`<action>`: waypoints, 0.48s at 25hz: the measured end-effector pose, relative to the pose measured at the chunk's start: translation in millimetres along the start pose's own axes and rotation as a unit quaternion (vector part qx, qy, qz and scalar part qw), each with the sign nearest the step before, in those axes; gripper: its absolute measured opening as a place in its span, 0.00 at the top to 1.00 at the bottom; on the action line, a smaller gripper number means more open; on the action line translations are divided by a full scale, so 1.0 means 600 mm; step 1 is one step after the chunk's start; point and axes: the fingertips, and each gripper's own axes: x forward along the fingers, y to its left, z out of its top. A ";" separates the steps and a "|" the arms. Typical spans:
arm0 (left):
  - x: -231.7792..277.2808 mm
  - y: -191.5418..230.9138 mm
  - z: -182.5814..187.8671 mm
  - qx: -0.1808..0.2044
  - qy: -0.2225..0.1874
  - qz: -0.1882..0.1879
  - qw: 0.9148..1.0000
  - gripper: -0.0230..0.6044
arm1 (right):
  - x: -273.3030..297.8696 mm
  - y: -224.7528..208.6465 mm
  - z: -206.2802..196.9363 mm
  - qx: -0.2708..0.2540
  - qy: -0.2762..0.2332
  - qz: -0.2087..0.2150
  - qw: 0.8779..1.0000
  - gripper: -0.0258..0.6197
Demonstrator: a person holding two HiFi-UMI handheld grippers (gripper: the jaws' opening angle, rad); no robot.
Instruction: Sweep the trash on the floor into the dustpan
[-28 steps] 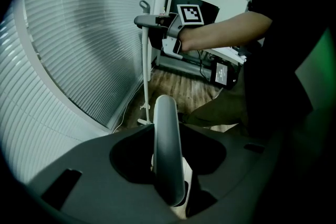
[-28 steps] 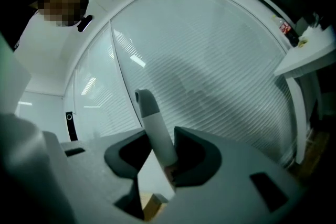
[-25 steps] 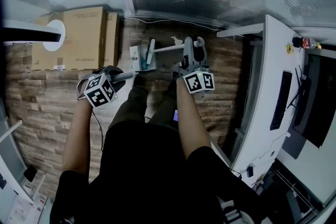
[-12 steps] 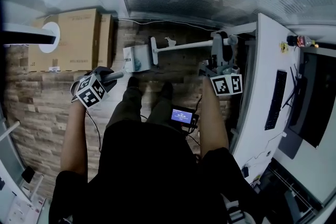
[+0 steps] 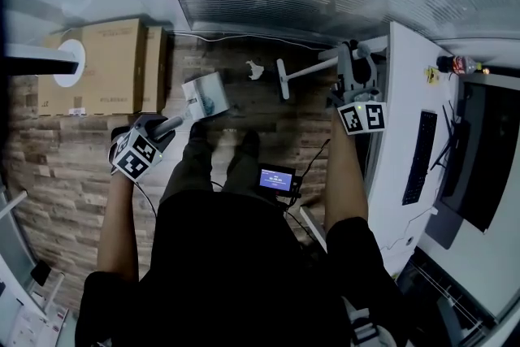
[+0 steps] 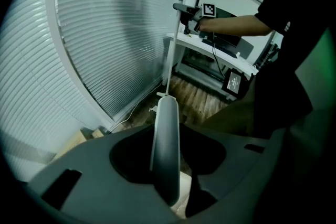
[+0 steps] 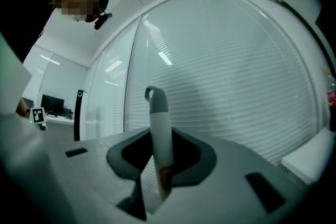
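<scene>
Pinching dustpan handle (image 6: 166, 144) in left gripper (image 5: 166, 126), broom handle (image 7: 160, 134) in right gripper (image 5: 351, 61). Leaving 1 white scrap (image 5: 255, 70), apparently trash, unswept outside dustpan (image 5: 205, 96).

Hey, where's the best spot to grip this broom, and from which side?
Probably the upper broom handle, just below its hook end, where the right gripper clamps it: a slim round shaft, taken from the side, jaws squarely across it.

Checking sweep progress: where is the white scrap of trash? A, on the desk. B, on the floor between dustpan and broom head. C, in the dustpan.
B: the white scrap lies on the floor between the dustpan and the broom head.
</scene>
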 end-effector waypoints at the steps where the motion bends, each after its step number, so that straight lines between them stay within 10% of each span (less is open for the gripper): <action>1: 0.003 -0.005 0.002 -0.007 -0.001 0.006 1.000 0.77 | 0.006 0.006 -0.014 -0.008 0.006 0.016 1.000 0.82; 12: 0.013 -0.040 0.007 -0.022 0.003 0.001 1.000 0.77 | 0.031 0.184 -0.200 0.067 0.057 0.133 0.987 0.81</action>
